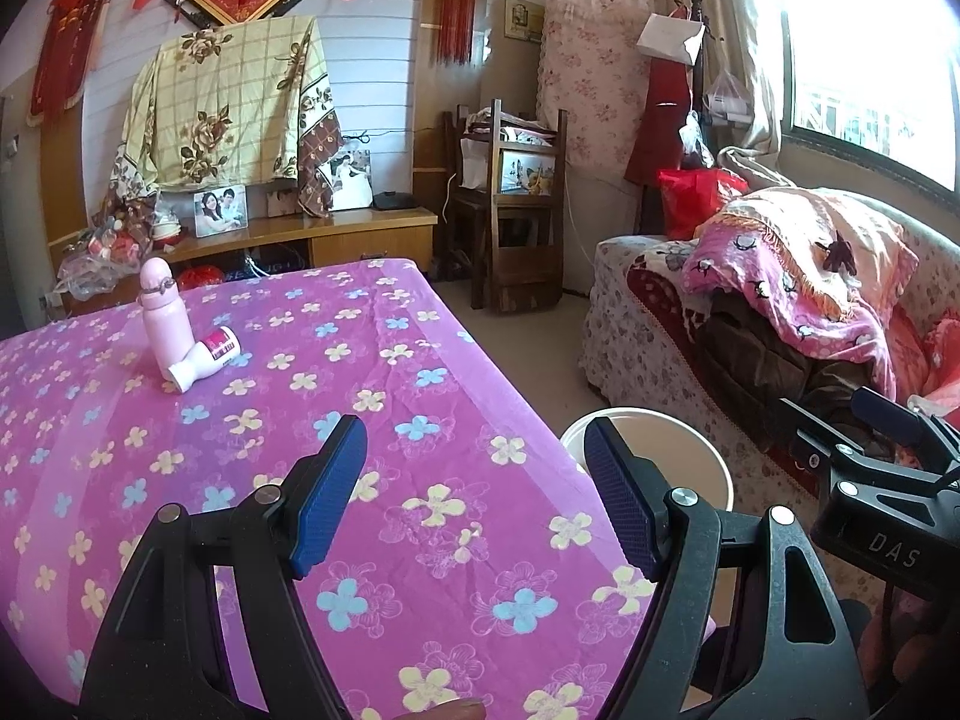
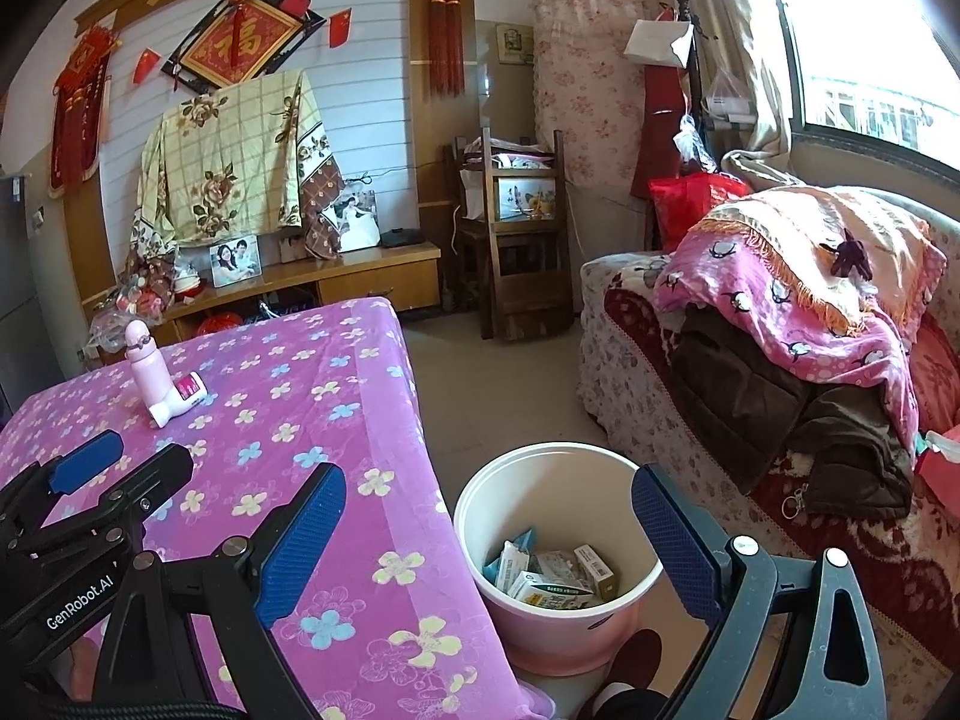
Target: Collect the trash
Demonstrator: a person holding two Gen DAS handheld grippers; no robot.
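Floor bin (image 2: 558, 558) between right tongs (image 2: 489, 546)

Bench cloth (image 1: 420, 360): magenta-purple w/ cream, pale-blue & pink flower print, lighter pink bands across it. On it, a pale pink bottle (image 1: 161, 312) & a white bottle (image 1: 204, 363) w/ pink-red label. Bin (image 2: 558, 594): cream-white inside, pink outside, holding white, blue & yellow-green cartons (image 2: 555, 576). Gripper pads (image 1: 330, 492) blue, textured; frames black. Sofa (image 2: 630, 396) cover white w/ small floral print; blanket (image 2: 780, 300) on it pink w/ cartoon figures, orange fringe. Wall ornaments (image 2: 444, 18) red & gold.
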